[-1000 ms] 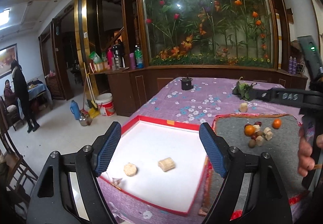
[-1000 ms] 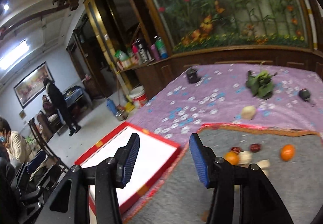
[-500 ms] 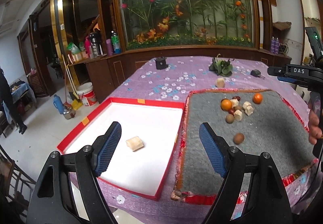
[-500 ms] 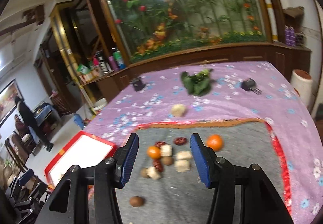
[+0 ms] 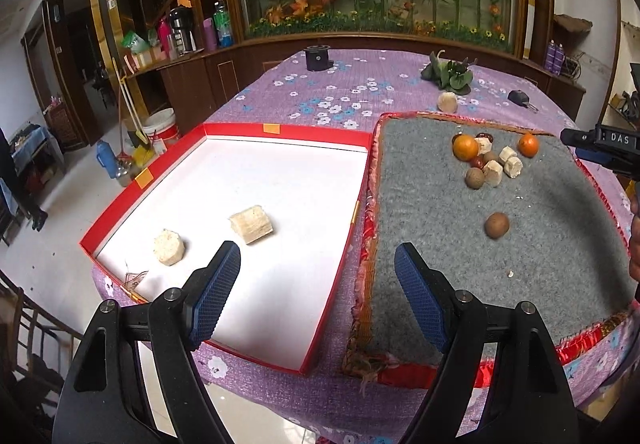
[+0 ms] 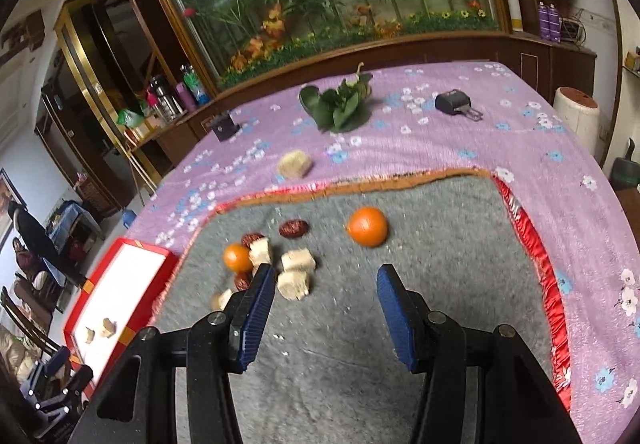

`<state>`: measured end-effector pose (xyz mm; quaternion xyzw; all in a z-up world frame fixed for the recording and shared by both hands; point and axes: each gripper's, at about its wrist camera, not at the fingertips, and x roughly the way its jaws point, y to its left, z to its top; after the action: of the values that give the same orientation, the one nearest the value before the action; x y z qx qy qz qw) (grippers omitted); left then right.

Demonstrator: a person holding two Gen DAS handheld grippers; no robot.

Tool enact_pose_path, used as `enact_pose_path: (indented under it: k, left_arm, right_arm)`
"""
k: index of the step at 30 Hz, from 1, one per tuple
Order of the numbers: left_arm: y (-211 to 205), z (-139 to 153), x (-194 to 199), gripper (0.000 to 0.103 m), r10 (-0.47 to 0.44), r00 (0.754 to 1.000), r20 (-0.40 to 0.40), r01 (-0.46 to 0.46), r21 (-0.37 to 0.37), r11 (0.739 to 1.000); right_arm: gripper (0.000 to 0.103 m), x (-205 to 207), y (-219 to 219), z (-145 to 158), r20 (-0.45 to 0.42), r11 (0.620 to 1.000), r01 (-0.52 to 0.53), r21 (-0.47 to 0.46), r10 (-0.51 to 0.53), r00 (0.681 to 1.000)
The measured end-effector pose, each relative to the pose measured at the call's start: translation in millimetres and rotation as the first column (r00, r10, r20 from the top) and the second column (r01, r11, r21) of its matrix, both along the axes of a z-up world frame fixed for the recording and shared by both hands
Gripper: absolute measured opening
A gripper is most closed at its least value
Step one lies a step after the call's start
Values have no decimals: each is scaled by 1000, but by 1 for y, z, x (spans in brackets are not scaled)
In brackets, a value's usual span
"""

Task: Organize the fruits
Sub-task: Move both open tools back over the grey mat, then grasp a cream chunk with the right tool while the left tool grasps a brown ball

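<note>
A grey felt mat (image 5: pixel 460 244) holds a pile of fruit: two oranges (image 5: pixel 465 147) (image 6: pixel 367 226), red dates (image 6: pixel 294 228), pale cane chunks (image 6: pixel 294 284) and brown round fruits (image 5: pixel 497 225). A red-rimmed white tray (image 5: pixel 280 132) to its left holds two pale chunks (image 5: pixel 252 224). My left gripper (image 5: pixel 316 296) is open and empty above the near edge between tray and mat. My right gripper (image 6: pixel 326 312) is open and empty above the mat, just short of the pile; it shows at the right edge of the left wrist view (image 5: pixel 600 148).
The table wears a purple flowered cloth (image 6: pixel 440 148). On it beyond the mat lie a loose pale chunk (image 6: pixel 295 164), a leafy green bunch (image 6: pixel 340 104), a car key (image 6: pixel 454 102) and a small black holder (image 5: pixel 318 58). A wooden counter runs behind.
Both grippers have swung right and tilted down towards the table. The right gripper has come closer over the mat to the fruit pile. Both stay open and empty.
</note>
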<state>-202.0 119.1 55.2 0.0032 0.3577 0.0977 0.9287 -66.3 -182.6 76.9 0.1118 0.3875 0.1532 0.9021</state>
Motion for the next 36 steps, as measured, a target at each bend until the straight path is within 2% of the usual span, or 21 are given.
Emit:
enact_pose_path:
  k: [13,18,22,28,32,34,36]
  left_arm:
    - [17,3,6,80,39,999,21,-39,-10,999]
    - [0,-3,15,80,-18,1000,-2,18,0,1000]
    - [-20,-6,20,80,-100,995,-24,100,-12,995]
    - [-35,-8,33,80,-189,981,-52,185,-64,981]
    - [-47,-12,48,80,-227,970,-86,221,-80,972]
    - [-56,-15,55,80,-244,964,-108,238,-73,969]
    - [-64,-19,61,80,-263,956,-127,255,-70,964]
  right_arm:
    - [52,2,13,-13,-44,995,-93,-24,92,995]
    - [52,-3,27,-20,-43,983,-161,-82,158,986]
    - [52,0,48,-28,-48,968,-200,-155,195,980]
    - [51,33,67,-44,-90,956,-189,-223,173,981]
    - [41,51,79,-57,-138,953,-206,-223,178,974]
    - [35,53,84,-60,-105,944,-193,-266,171,980]
    - [27,51,84,-60,-78,945,-183,-271,168,983]
